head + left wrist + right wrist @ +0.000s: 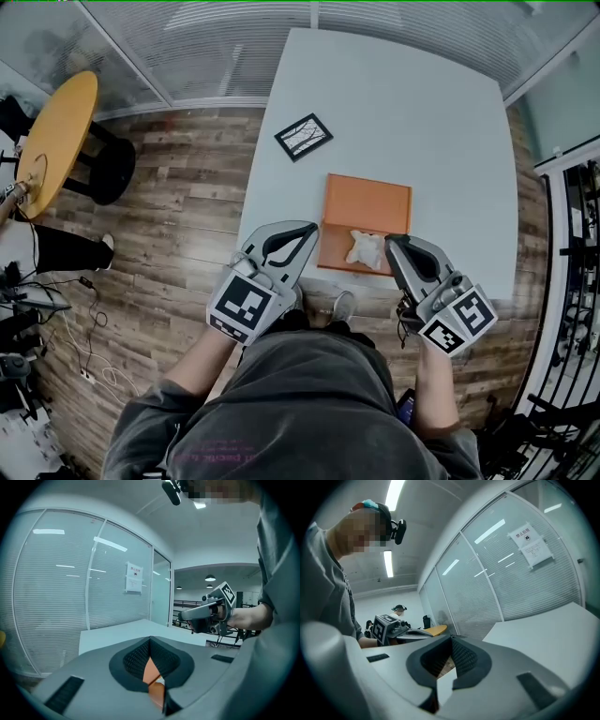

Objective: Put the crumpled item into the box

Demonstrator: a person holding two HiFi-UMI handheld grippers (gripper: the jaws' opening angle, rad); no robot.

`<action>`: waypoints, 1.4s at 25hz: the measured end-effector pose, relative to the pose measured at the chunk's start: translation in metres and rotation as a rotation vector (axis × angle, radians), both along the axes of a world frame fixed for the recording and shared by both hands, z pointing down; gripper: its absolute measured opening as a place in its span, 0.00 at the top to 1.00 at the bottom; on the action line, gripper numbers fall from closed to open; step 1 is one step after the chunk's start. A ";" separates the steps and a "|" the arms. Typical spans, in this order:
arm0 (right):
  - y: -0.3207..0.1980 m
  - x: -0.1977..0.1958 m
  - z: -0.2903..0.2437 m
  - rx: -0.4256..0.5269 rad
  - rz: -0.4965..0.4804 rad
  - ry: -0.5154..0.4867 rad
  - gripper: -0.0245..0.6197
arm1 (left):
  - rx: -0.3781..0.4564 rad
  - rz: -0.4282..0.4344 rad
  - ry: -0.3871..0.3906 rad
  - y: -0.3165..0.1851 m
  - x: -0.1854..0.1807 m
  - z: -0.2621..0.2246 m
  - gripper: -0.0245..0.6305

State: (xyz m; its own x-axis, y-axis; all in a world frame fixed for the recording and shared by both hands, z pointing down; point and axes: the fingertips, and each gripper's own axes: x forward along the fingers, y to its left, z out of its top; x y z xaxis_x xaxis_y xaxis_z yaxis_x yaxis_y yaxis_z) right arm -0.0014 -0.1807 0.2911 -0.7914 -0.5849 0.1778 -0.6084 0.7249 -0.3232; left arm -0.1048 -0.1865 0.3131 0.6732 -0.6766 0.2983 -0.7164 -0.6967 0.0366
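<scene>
Person [300, 403] faces orange box [366, 197] on white table [412, 112], wooden floor [178, 234].

Grey sweatshirt [309, 403], sleeves [141, 427] pushed up. Grey left tongs [312, 228] and right tongs [390, 242], each bearing black-and-white marker cube [246, 306].

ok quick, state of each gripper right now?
Left gripper: closed, nothing between the jaws.
Right gripper: closed, nothing between the jaws.
The crumpled item lies in the orange box, held by neither.
</scene>
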 end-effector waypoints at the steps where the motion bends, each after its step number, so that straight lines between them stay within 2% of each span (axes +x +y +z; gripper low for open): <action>1: -0.001 -0.002 0.001 -0.001 -0.006 0.001 0.96 | 0.003 -0.003 0.001 -0.001 -0.001 -0.001 0.94; 13: -0.002 -0.005 -0.005 0.026 -0.015 0.004 0.96 | 0.022 -0.011 0.014 -0.002 0.004 -0.012 0.94; 35: -0.001 0.003 0.007 -0.001 -0.041 0.020 0.96 | 0.009 0.001 0.013 -0.003 0.023 -0.008 0.94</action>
State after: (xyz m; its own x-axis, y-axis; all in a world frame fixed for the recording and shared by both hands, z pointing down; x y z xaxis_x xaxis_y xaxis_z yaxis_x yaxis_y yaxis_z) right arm 0.0018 -0.1817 0.2984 -0.8113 -0.5515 0.1941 -0.5841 0.7493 -0.3120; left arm -0.0820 -0.1898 0.3055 0.6776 -0.6784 0.2839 -0.7152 -0.6978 0.0396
